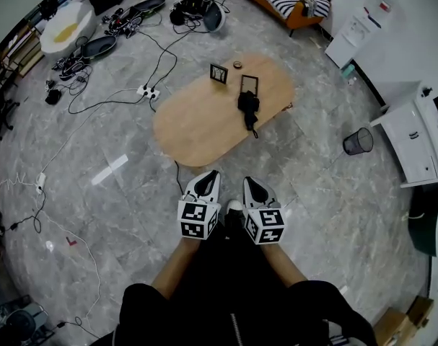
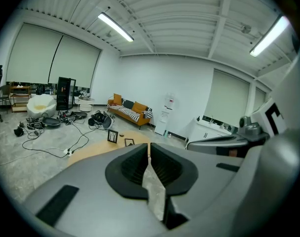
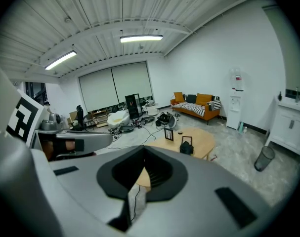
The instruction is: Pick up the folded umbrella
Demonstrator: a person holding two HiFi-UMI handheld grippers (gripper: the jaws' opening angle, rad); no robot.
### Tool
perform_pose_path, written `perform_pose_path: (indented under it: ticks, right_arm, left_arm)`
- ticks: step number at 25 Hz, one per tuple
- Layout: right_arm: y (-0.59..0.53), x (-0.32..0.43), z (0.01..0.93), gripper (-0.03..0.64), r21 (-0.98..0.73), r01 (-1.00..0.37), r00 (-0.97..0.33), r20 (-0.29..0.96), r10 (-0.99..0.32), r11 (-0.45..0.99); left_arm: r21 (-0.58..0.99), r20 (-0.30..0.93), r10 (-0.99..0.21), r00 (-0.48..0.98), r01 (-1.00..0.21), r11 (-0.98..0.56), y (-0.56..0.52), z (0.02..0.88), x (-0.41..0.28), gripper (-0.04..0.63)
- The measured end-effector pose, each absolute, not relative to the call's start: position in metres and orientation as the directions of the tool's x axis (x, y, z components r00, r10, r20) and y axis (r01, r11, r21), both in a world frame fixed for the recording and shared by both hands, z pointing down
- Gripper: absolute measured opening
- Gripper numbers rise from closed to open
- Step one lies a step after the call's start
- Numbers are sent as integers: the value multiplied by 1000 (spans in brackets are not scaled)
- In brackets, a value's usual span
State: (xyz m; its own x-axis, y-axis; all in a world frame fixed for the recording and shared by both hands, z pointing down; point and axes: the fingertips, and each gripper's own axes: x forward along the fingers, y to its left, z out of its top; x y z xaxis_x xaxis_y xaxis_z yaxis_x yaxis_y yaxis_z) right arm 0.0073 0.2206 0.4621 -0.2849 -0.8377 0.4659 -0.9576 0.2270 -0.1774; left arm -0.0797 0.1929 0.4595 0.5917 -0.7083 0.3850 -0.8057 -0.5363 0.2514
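The folded black umbrella [image 1: 248,107] lies on the right half of an oval wooden table [image 1: 197,125], just in front of a small picture frame [image 1: 249,83]. In the right gripper view the umbrella [image 3: 186,147] shows as a dark bundle on the table [image 3: 204,141]. Both grippers hang side by side over the floor, short of the table's near edge. My left gripper [image 1: 204,183] and my right gripper [image 1: 255,188] are both shut with nothing held. In the left gripper view the shut tips [image 2: 149,145] cover the umbrella. The right gripper's tips [image 3: 145,147] also meet.
A second picture frame [image 1: 219,73] and a small round object [image 1: 237,65] stand at the table's far end. Cables and a power strip [image 1: 148,91] trail over the floor on the left. A mesh waste basket [image 1: 357,141] stands right of the table, with white cabinets [image 1: 413,143] beyond it.
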Motion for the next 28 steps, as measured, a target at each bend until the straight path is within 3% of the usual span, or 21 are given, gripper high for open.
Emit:
perform_pose_path:
  ticks: [15,28]
  right_arm:
    - [188,23,470,11,-198,-957,-282,479,-831,211]
    - [95,57,473,11,-223,-945,-321,485,-813,240]
  left_arm:
    - [252,406,-698,591,-806,-536,161,467,-66,28]
    - [246,447,-706,549,-835,-493,80,475,-39,28]
